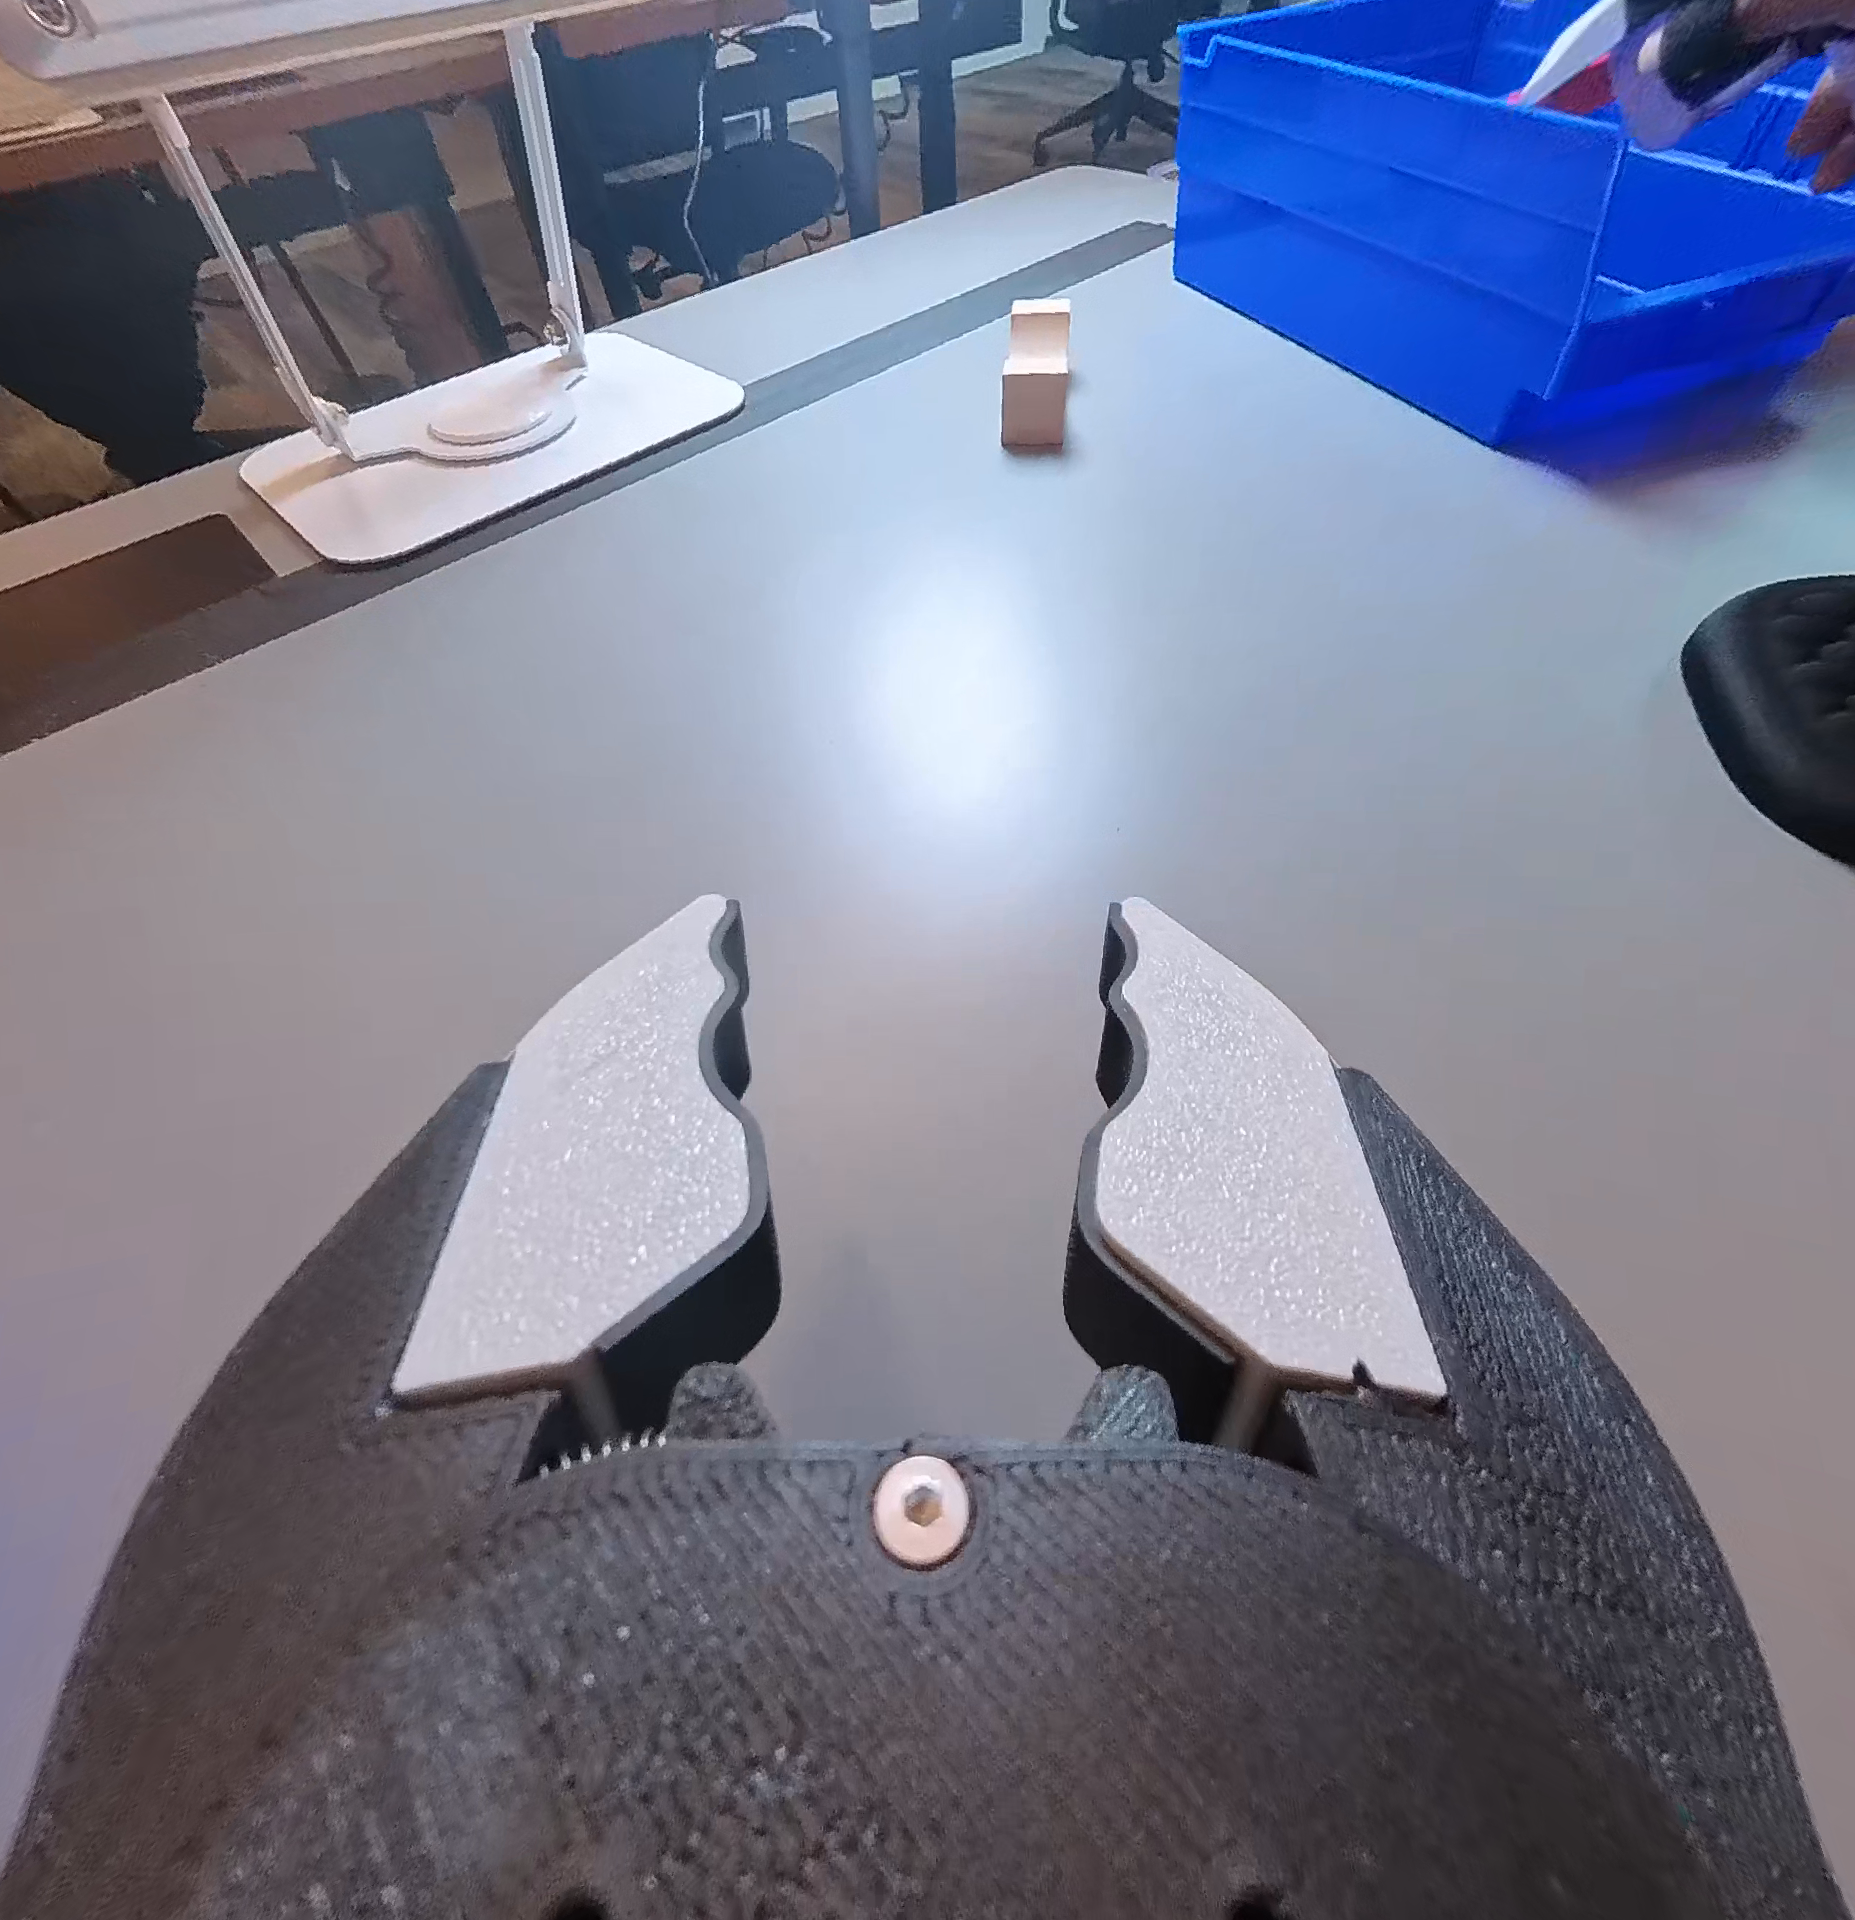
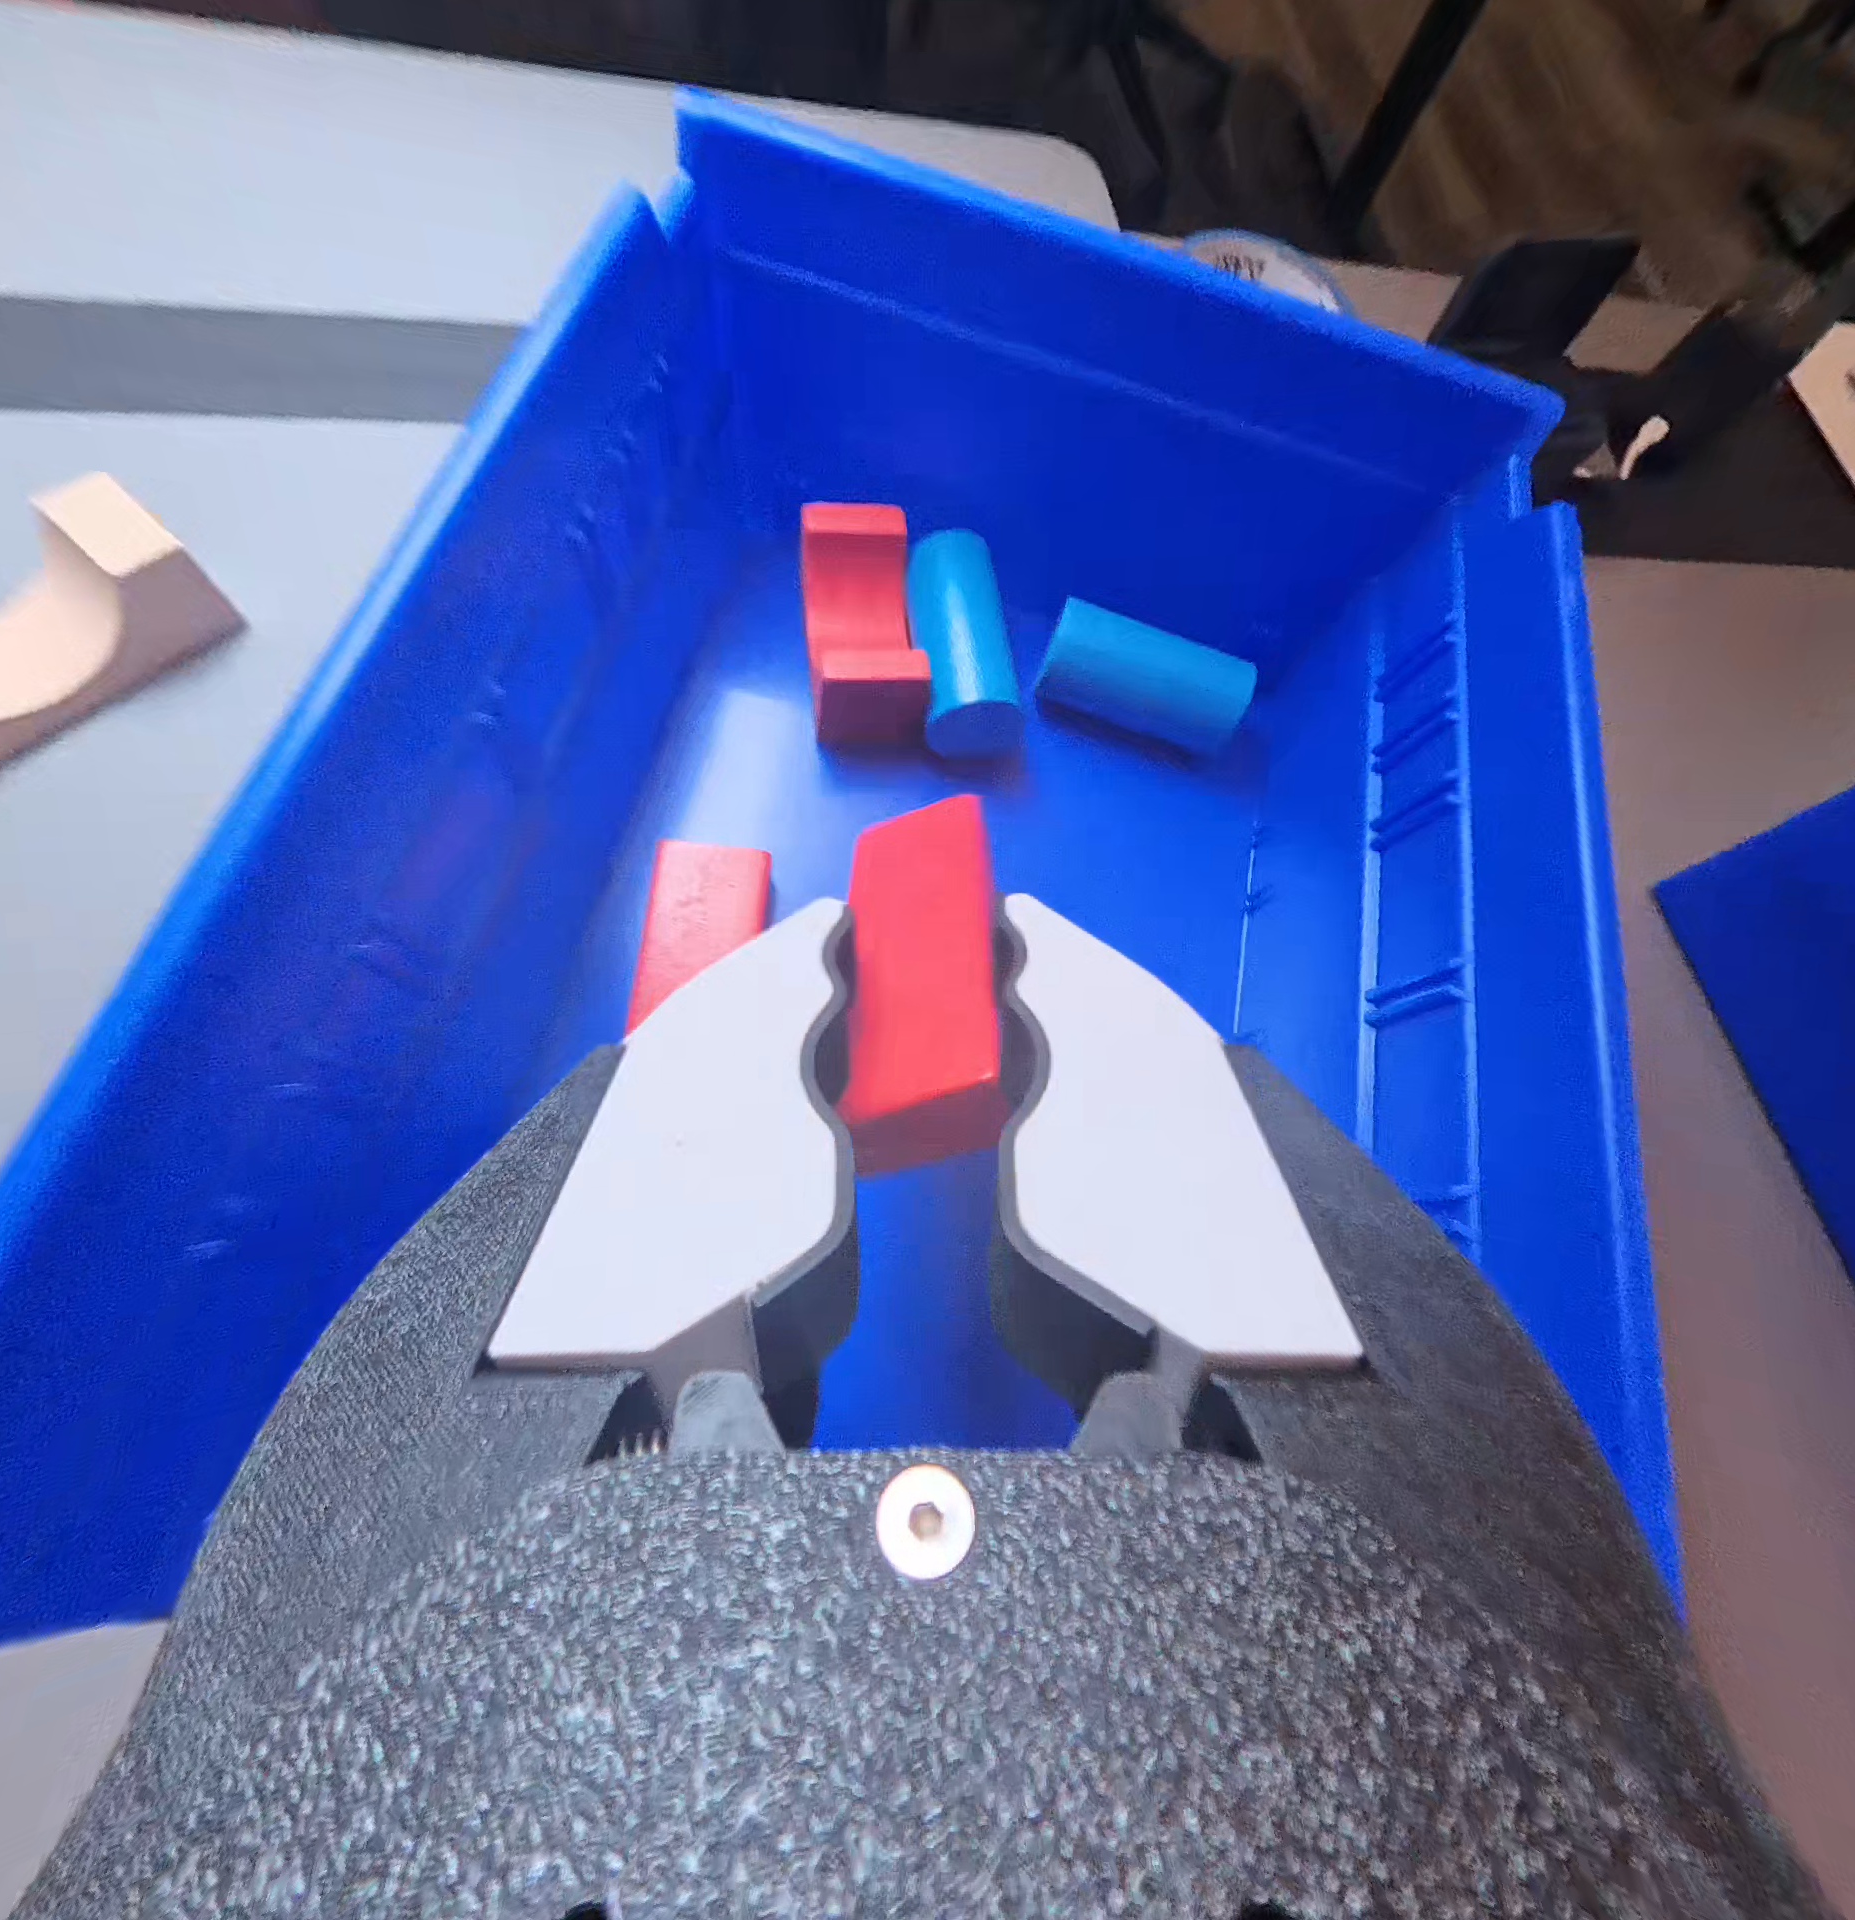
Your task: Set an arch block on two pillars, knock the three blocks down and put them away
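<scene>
My right gripper [image 2: 923, 914] is shut on a red pillar block [image 2: 923, 987] and holds it over the inside of the blue bin [image 2: 1110, 416]. A second red block [image 2: 699, 914] lies on the bin floor just left of it. A plain wooden arch block [image 1: 1037, 374] lies on the grey table left of the bin; it also shows in the right wrist view [image 2: 81, 613]. My left gripper [image 1: 923, 925] is open and empty, low over the table, well short of the arch. The right gripper shows far off above the bin in the left wrist view [image 1: 1712, 62].
A red arch [image 2: 861, 623] and two blue cylinders [image 2: 964, 644] [image 2: 1146, 675] lie deeper in the bin. A white lamp base [image 1: 487, 436] stands at the table's far left. A black padded object [image 1: 1806, 717] sits at the right. A blue sheet [image 2: 1806, 966] lies right of the bin. The gap from one gripper's tips to the other's is roughly 50 centimeters. The red arch [image 2: 861, 623] is about 15 centimeters from my right fingertips and 55 centimeters from my left.
</scene>
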Tool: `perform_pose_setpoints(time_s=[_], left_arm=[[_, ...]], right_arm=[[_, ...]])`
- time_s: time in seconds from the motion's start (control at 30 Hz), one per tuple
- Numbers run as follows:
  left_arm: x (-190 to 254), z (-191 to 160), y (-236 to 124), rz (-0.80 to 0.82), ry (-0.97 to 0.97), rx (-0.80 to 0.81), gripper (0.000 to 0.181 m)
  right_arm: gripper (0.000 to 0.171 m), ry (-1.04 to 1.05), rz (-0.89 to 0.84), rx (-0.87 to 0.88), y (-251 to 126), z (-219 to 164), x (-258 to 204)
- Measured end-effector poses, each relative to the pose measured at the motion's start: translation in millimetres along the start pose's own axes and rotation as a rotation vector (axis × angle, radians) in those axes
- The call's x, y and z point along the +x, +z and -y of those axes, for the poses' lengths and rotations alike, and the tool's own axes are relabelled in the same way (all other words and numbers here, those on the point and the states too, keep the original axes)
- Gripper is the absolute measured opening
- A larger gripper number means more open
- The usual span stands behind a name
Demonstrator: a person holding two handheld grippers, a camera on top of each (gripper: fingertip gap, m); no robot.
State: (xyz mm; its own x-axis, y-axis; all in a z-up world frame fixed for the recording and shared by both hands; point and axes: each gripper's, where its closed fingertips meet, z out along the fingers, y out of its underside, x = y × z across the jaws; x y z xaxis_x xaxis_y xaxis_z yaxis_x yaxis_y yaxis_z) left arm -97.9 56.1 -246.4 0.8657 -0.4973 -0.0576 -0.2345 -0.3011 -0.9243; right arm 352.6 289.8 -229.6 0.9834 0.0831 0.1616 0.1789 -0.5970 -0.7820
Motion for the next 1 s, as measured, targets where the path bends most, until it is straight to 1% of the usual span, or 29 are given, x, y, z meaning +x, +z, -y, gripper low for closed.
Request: perform_pose_setpoints(time_s=[0.03,0.07,0.13,0.17,0.23,0.3,0.37,0.43,0.53,0.63,0.73,0.8,0.87,0.97,1.0], left_arm=[[-0.2,-1.1,0.8,0.005,0.003,-0.006,0.065],[-0.2,-1.7,1.2,0.007,0.006,-0.009,0.064],[-0.3,-2.1,1.6,0.01,0.008,-0.011,0.063],[-0.6,-1.9,1.5,0.013,0.008,-0.01,0.063],[-1.0,-1.6,1.2,0.014,0.007,-0.008,0.062],[-0.9,-1.8,1.5,0.014,0.006,-0.009,0.062],[-0.4,-2.9,2.8,0.012,0.01,-0.017,0.061],[0.3,-4.0,3.8,0.013,0.018,-0.024,0.061],[0.8,-4.4,4.3,0.017,0.029,-0.028,0.06],[0.9,-3.9,3.7,0.018,0.033,-0.026,0.059],[1.1,-3.2,3.2,0.016,0.034,-0.021,0.057],[1.7,-3.6,3.5,0.014,0.037,-0.024,0.057],[2.3,-3.9,3.7,0.013,0.042,-0.026,0.056],[2.6,-3.8,3.4,0.011,0.044,-0.024,0.055],[2.5,-3.6,3.3,0.01,0.042,-0.023,0.055]], right_arm=[[0.005,-0.008,-0.02,-0.039,7.8,-6.4,4.1],[0.006,-0.02,-0.033,-0.081,14.9,-12.7,7.0],[0.038,-0.045,-0.072,-0.166,26.0,-24.6,12.7],[0.044,-0.053,-0.073,-0.168,28.1,-24.8,11.7],[0.044,-0.026,-0.024,-0.065,22.4,-10.1,0.9],[0.044,0.032,0.065,0.09,5.4,14.1,-17.0],[0.044,0.071,0.139,0.248,-22.2,41.8,-34.4],[0.044,0.059,0.186,0.366,-54.1,67.4,-54.1],[0.047,-0.033,0.258,0.416,-86.6,91.4,-97.4],[0.047,-0.149,0.359,0.381,-93.2,96.9,-154.9],[0.048,-0.252,0.439,0.276,-72.1,82.6,-209.1],[0.05,-0.294,0.451,0.199,-44.6,70.0,-233.4],[0.051,-0.337,0.416,0.122,-9.0,57.3,-245.2],[0.05,-0.388,0.34,0.033,42.9,39.0,-246.7],[0.047,-0.396,0.331,0.0,55.9,31.5,-247.3]])
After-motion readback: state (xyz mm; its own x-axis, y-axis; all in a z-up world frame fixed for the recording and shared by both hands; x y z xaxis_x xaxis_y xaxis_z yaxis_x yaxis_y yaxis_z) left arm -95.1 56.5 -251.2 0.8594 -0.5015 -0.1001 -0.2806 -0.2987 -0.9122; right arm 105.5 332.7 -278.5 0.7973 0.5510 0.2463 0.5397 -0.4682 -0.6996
